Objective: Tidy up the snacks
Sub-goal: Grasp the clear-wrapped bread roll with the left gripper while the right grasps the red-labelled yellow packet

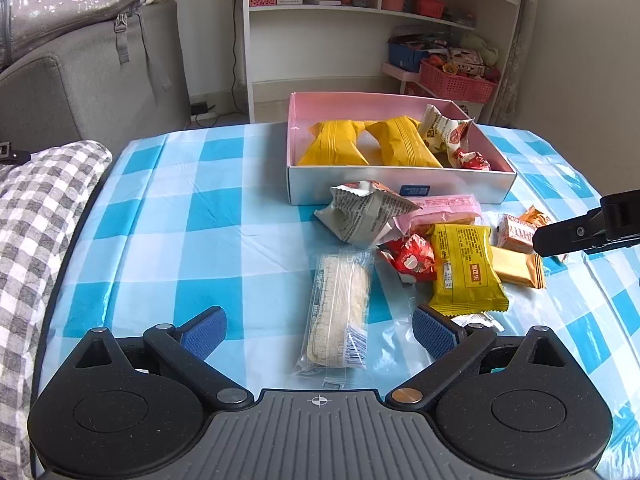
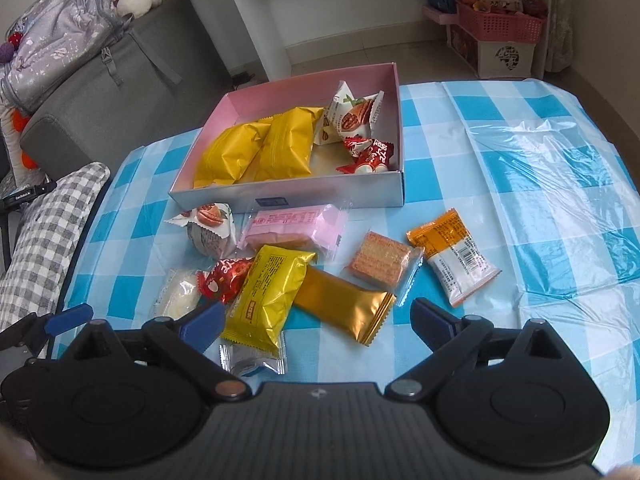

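Observation:
A white box with a pink lining (image 1: pixel 400 194) (image 2: pixel 320 196) stands on the blue checked table and holds two yellow packs, a walnut pack and red candies. Loose snacks lie in front of it. My left gripper (image 1: pixel 322 330) is open, straddling a clear-wrapped pale cracker bar (image 1: pixel 340 304) without touching it. My right gripper (image 2: pixel 318 314) is open just above a yellow pack (image 2: pixel 268 292) and a gold pack (image 2: pixel 344 304). Nearby lie a red candy (image 2: pixel 226 280), a pink wafer pack (image 2: pixel 292 228), a walnut pack (image 2: pixel 210 228) and an orange wafer square (image 2: pixel 380 260).
An orange-and-white packet (image 2: pixel 456 256) lies to the right and a small silver packet (image 2: pixel 252 356) near my right gripper. A checked cushion (image 1: pixel 44 208) and a grey sofa (image 1: pixel 92 92) border the table's left side. White shelves (image 1: pixel 360 40) and a pink basket (image 1: pixel 456 84) stand beyond.

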Demonstrator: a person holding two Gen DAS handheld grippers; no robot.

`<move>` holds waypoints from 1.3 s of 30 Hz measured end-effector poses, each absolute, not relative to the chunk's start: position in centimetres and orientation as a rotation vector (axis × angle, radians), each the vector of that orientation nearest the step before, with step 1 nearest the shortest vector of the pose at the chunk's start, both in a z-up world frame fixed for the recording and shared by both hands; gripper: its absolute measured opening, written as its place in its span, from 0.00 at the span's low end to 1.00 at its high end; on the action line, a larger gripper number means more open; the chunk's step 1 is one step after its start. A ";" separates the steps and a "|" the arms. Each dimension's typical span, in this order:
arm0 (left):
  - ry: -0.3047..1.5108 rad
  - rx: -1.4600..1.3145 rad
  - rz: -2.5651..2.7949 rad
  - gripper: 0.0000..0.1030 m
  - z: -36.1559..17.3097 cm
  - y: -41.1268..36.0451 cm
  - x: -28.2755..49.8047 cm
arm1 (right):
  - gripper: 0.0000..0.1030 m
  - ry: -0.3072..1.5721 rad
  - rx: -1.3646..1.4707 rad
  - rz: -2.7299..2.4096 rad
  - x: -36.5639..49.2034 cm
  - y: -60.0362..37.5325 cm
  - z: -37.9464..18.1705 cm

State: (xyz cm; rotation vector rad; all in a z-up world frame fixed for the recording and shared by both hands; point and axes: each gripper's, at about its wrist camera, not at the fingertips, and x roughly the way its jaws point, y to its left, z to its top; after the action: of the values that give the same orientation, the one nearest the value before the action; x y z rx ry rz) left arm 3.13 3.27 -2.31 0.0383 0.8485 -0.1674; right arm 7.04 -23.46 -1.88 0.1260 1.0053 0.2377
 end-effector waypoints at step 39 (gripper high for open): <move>0.919 0.061 -0.208 0.49 -5.4 1.9 5.4 | 0.63 1.091 -0.048 0.171 9.7 -20.9 -5.2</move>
State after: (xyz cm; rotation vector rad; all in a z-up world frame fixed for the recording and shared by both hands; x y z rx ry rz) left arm 5.40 1.92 -5.35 0.0605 0.9186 -0.2084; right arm 9.69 -20.88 -5.17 -0.0479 1.0911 0.1711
